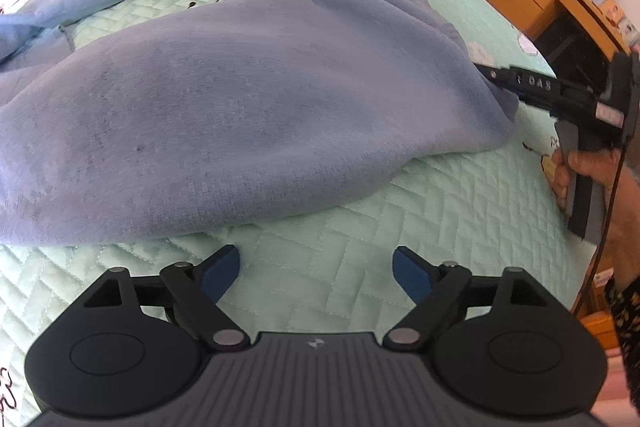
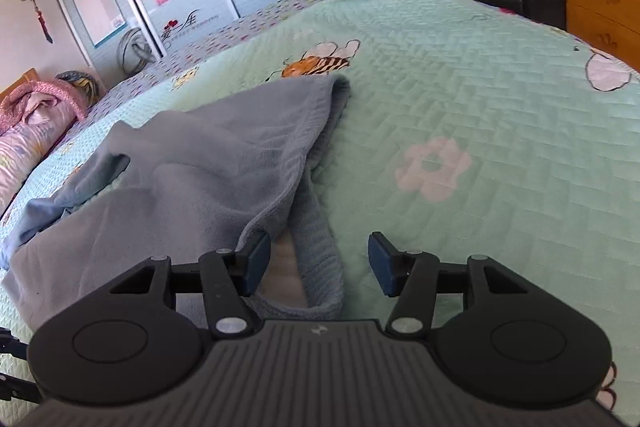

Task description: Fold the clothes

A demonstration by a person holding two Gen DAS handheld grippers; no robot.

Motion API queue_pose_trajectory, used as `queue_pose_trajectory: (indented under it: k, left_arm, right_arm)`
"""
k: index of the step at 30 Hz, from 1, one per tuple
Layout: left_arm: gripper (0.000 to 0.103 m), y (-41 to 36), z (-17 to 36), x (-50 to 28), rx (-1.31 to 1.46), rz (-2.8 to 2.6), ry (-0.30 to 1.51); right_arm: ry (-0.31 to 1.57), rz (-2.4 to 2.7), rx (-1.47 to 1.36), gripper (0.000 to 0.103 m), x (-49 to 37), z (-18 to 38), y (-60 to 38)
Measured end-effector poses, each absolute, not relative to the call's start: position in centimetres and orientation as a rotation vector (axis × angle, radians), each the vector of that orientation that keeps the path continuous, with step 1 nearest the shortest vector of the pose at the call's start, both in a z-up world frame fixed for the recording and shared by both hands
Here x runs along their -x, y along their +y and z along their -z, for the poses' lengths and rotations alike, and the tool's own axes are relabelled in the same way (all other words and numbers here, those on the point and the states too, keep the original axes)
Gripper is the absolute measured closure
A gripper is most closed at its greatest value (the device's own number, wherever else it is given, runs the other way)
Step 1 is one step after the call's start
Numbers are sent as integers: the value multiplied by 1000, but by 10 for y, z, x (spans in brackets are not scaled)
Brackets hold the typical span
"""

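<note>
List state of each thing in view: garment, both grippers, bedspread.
Blue garment: spread loosely on the bed, partly folded over, rumpled, not yet a neat fold.
Left gripper: open, nothing between its jaws, over bare bedspread beside the garment's edge.
Right gripper: open, garment's ribbed edge lying between its jaws, pads not pressing it.
Bedspread: laid flat, garment resting on it.

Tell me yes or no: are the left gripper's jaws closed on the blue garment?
No. The left gripper stands open over bare green quilt, short of the blue garment.
</note>
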State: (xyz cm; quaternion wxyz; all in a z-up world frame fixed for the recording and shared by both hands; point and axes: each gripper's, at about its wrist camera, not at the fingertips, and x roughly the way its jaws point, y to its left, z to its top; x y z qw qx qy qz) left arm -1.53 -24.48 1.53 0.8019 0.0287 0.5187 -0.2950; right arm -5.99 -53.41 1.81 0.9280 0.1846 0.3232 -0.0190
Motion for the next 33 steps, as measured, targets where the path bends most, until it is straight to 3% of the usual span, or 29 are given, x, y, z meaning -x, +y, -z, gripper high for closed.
queue_pose_trajectory:
  k: [5,17,21,24,33]
  left_arm:
    - [9,-248,-13,19,-87,650,1096]
    - [8,-240,-13,16,-39,671,1100]
    - [8,-237,-13,15,-22,683,1101]
    - [7,-236,-12,15,-20,689,1097]
    - [3,-236,-9,16,-23,710,1084]
  right_arm:
    - [690,-27,-344,47,49,-12,-532]
    - [660,-208,-556,45,5,4,-566]
    - [647,-193,-614,53,15,4,-574]
    - [644,-164,-617,54,24,2,-577]
    - [634,-4,-351,53,34,-14,-566]
